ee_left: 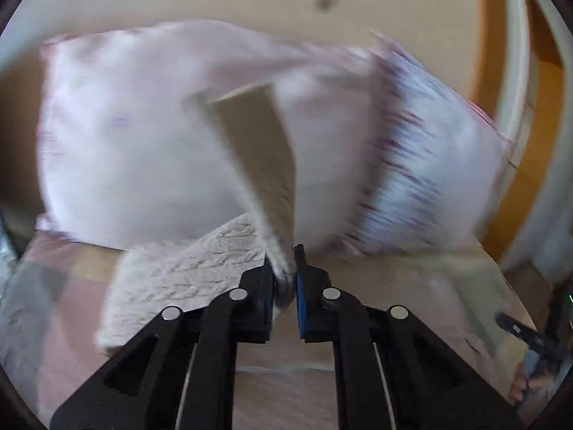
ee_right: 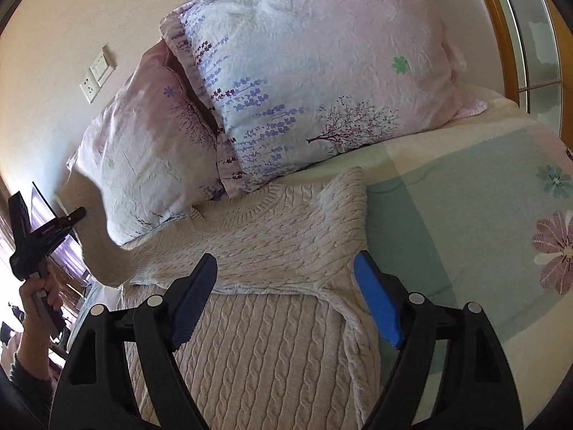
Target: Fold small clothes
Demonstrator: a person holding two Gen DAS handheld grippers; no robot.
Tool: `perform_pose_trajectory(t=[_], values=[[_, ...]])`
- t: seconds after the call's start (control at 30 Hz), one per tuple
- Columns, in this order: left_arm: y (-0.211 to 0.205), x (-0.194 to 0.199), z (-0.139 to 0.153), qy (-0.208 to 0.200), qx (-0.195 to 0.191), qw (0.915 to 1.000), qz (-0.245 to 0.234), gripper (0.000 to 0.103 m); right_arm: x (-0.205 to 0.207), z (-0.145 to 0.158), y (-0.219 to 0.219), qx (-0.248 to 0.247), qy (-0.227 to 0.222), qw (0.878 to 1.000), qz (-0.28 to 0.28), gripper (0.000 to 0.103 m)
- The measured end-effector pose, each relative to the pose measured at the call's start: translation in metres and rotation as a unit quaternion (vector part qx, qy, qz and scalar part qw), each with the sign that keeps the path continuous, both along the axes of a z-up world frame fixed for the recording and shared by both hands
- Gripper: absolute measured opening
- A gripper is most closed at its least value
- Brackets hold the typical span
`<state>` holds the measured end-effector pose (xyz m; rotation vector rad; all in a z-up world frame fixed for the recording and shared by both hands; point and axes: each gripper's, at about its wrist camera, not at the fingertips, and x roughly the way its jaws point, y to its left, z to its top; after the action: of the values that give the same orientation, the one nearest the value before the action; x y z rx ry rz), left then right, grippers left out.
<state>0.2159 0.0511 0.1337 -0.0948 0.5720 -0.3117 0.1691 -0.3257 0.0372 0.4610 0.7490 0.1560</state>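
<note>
A cream cable-knit sweater (ee_right: 272, 251) lies flat on the bed, its neck toward the pillows, one sleeve folded across the chest. My right gripper (ee_right: 286, 301) is open and empty, hovering just above the sweater's middle. My left gripper (ee_left: 285, 276) is shut on the sweater's other sleeve (ee_left: 265, 215) and holds it lifted; the view is blurred by motion. In the right wrist view the left gripper (ee_right: 77, 213) shows at far left with that sleeve (ee_right: 89, 229) hanging from it. The right gripper shows at the lower right edge of the left wrist view (ee_left: 501, 317).
Two pale pink floral pillows (ee_right: 322, 71) (ee_right: 150, 165) lean against the wall at the head of the bed. The sheet (ee_right: 465, 215) has green and cream patches with flowers. A wooden window frame (ee_right: 501, 36) is at the right. A wall socket (ee_right: 96, 75) is at upper left.
</note>
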Motion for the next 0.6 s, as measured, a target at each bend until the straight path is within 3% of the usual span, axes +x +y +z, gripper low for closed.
perform_pose_trajectory(t=[0.07, 0.17, 0.23, 0.3, 0.37, 0.43, 0.5, 0.6], values=[[-0.081, -0.006, -0.031, 0.051, 0.012, 0.9923, -0.112, 0.038, -0.007, -0.001, 0.001, -0.005, 0.006, 1.000, 0.002, 0.080], [-0.108, -0.020, -0.059, 0.099, 0.051, 0.9827, -0.148, 0.039, -0.030, -0.004, -0.004, 0.009, 0.031, 0.999, 0.006, 0.080], [-0.075, -0.035, -0.062, 0.107, 0.042, 0.9847, -0.131, 0.043, -0.056, -0.006, -0.010, 0.008, 0.045, 0.999, 0.010, 0.080], [-0.025, -0.057, -0.062, 0.110, 0.039, 0.9896, -0.084, 0.056, -0.080, -0.012, -0.018, 0.010, 0.060, 0.998, 0.012, 0.076], [0.022, -0.081, -0.068, 0.121, 0.046, 0.9910, -0.035, 0.059, -0.096, -0.021, -0.026, 0.035, 0.084, 0.996, 0.014, 0.070], [0.061, -0.104, -0.082, 0.148, 0.041, 0.9881, 0.010, 0.059, -0.110, -0.033, -0.029, 0.070, 0.107, 0.992, 0.017, 0.060], [0.095, -0.128, -0.102, 0.185, 0.005, 0.9820, 0.039, 0.058, -0.124, -0.043, -0.029, 0.096, 0.128, 0.987, 0.019, 0.054], [0.122, -0.164, -0.122, 0.207, -0.044, 0.9763, 0.045, 0.057, -0.145, -0.041, -0.023, 0.112, 0.123, 0.986, 0.028, 0.051]])
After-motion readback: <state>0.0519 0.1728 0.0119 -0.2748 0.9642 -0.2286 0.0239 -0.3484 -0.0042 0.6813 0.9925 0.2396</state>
